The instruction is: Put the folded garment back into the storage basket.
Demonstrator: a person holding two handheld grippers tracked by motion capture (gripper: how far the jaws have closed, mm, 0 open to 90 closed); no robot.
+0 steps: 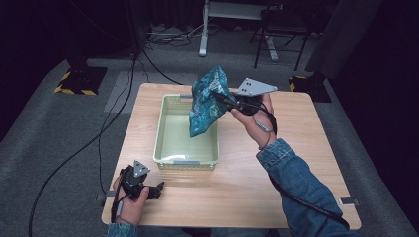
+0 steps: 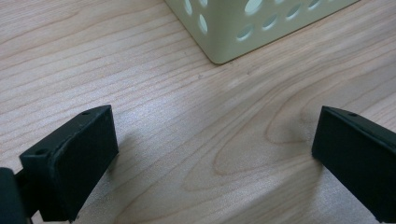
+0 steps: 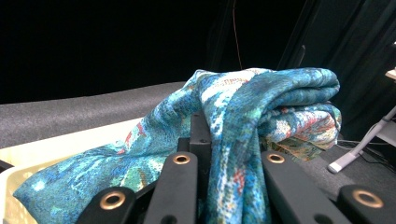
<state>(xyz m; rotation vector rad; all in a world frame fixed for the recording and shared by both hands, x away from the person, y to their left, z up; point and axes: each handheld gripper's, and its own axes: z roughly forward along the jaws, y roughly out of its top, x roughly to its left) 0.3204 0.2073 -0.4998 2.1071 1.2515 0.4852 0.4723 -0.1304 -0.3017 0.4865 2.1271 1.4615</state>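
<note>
Here we see the right gripper (image 1: 221, 98) raised above the far right corner of the basket (image 1: 170, 161), its jaws clamped on a teal patterned cloth (image 1: 206, 102). In the high view the cloth hangs from the jaws in a bunched fold, its lower end drooping over the basket's open inside, clear of the floor of it as far as we can tell. In the right gripper view the cloth (image 3: 243, 126) is pinched between the two black jaws and spills over them to both sides, with the pale rim of the basket (image 3: 14, 175) just below at the left.

We find the left gripper (image 1: 157, 190) low on the wooden table (image 1: 257, 187), near its front left corner, held in the person's left hand (image 1: 129, 207) and well apart from the cloth. In the left gripper view its jaws stand wide apart with nothing but bare table (image 2: 196, 140) between them, and a corner of the basket (image 2: 224, 32), with its oval holes, lies just ahead
</note>
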